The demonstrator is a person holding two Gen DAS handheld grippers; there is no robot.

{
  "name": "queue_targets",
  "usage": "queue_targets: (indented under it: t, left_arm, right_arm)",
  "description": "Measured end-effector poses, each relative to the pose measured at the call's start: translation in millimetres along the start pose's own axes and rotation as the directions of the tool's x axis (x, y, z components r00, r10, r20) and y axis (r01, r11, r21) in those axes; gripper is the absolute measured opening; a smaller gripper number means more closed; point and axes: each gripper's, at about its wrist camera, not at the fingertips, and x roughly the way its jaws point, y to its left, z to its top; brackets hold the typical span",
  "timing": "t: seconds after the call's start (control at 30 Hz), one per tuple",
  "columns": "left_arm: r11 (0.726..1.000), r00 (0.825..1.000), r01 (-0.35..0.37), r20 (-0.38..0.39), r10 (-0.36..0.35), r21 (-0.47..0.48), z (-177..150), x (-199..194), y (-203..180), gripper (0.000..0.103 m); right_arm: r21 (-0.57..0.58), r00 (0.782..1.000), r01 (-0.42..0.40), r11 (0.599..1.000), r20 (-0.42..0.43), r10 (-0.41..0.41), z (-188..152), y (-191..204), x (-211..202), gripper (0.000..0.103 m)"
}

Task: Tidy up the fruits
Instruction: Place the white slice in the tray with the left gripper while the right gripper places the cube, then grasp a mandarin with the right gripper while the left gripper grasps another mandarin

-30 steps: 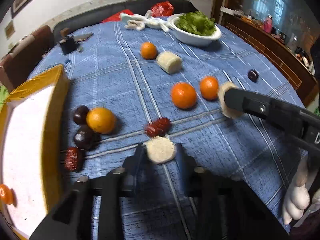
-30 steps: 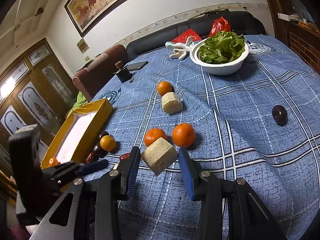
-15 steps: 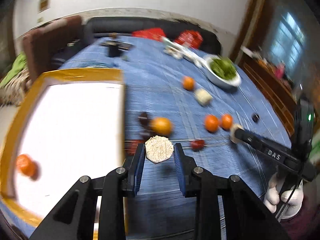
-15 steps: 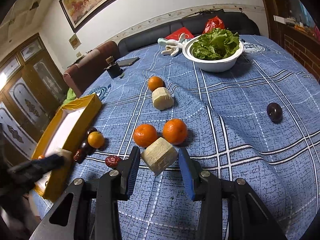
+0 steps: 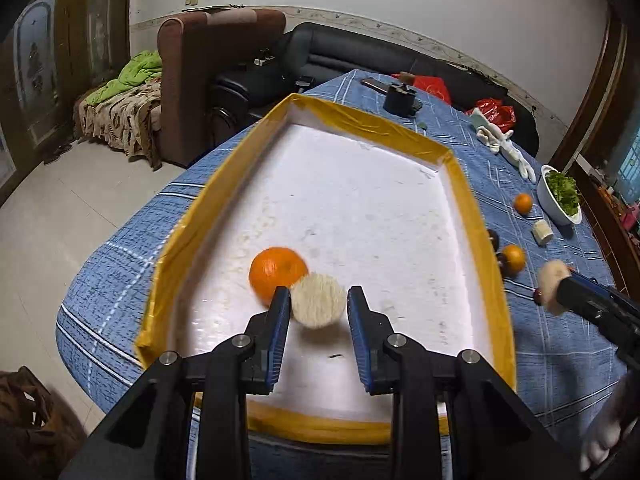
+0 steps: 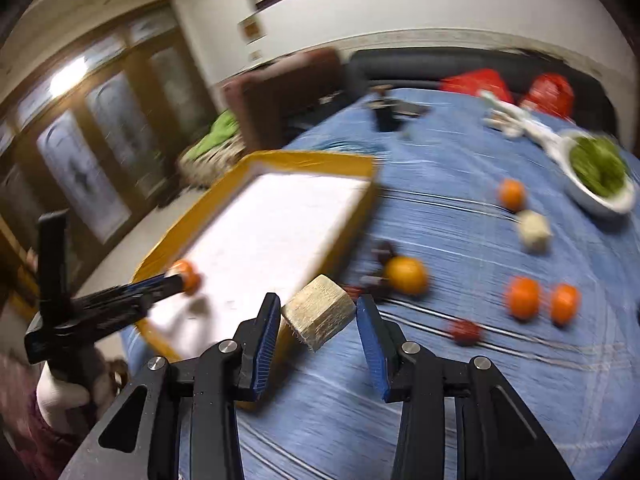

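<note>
holding a pale round chunk (image 5: 318, 300) over the tray (image 5: 460, 184), the left tongs (image 5: 316, 312) grip it beside the lone orange (image 5: 276, 274); the right tongs (image 6: 318, 320) clamp a block (image 6: 320, 312) near the tray's edge. most fruit seems left outside.

Pretty clearly someone's living or dining room at home. There's a brown armchair (image 5: 216, 64) against the wall with a rumpled green blanket (image 5: 132, 76) on a patterned throw beside it, and a black leather sofa (image 5: 360, 60) along the back. The table wears a blue checked tablecloth (image 5: 532, 364), with a white bowl of greens (image 5: 558, 196) and red plastic bags (image 5: 494, 114) on it. Tiled floor (image 5: 52, 220), a decorative border strip on the wall, wood-framed glass doors (image 6: 80, 160) and a framed painting up top.
</note>
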Motion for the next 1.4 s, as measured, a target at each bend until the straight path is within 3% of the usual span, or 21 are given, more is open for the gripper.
queue_targets:
  t: [0.17,0.23,0.3,0.33,0.43,0.5,0.7,0.87,1.0,1.17,1.4]
  left_arm:
    - [1.000,1.000,-0.008,0.011,0.008,-0.018,-0.2,-0.8,18.1,0.029]
    - [0.999,1.000,0.013,0.013,-0.012,-0.036,-0.5,-2.7,25.2,0.035]
    - [0.998,0.999,0.028,0.024,-0.027,-0.061,-0.2,-6.1,34.2,0.051]
    - [0.997,0.999,0.033,0.031,-0.031,-0.071,0.0,-8.0,37.7,0.053]
    - [0.993,0.998,0.059,0.039,-0.055,-0.099,0.5,-11.6,44.4,0.053]
    - [0.990,0.996,0.077,0.043,-0.072,-0.117,0.5,-14.1,47.5,0.053]
    - [0.992,0.996,0.061,0.065,-0.054,-0.111,2.1,-24.8,40.2,0.057]
    - [0.995,0.996,0.057,0.079,-0.051,-0.087,3.3,-35.5,23.9,0.067]
    - [0.997,0.995,0.063,0.080,-0.060,-0.039,3.3,-40.1,-1.7,0.069]
    - [0.995,0.993,0.084,0.079,-0.088,0.053,1.8,-42.5,-48.0,0.070]
    - [0.970,0.986,0.153,0.036,-0.163,0.189,-3.7,-35.1,-117.7,0.070]
  right_arm:
    - [-0.084,0.996,-0.026,0.996,-0.085,0.019,2.2,46.2,46.7,0.044]
    - [-0.099,0.993,-0.032,0.995,-0.118,0.020,0.7,56.1,63.5,0.044]
    - [-0.105,0.990,-0.034,0.994,-0.141,0.019,-0.6,61.8,76.5,0.044]
    - [-0.108,0.988,-0.036,0.993,-0.152,0.020,-1.1,65.2,83.2,0.044]
    - [-0.103,0.987,-0.036,0.994,-0.163,0.018,0.5,67.4,91.6,0.050]
    - [-0.098,0.988,-0.039,0.994,-0.154,0.024,1.5,65.9,90.1,0.062]
    - [-0.075,0.995,-0.024,0.997,-0.100,0.016,6.1,58.1,68.1,0.062]
    - [0.002,0.999,-0.005,1.000,-0.039,0.005,2.4,19.9,34.5,0.062]
    - [0.084,0.998,0.053,0.995,0.016,-0.055,-5.5,-28.1,-1.2,0.062]
    - [0.222,0.982,0.158,0.962,0.068,-0.176,-14.8,-102.0,-47.6,0.062]
    - [0.344,0.966,0.212,0.915,0.071,-0.250,-22.8,-166.6,-80.1,0.062]
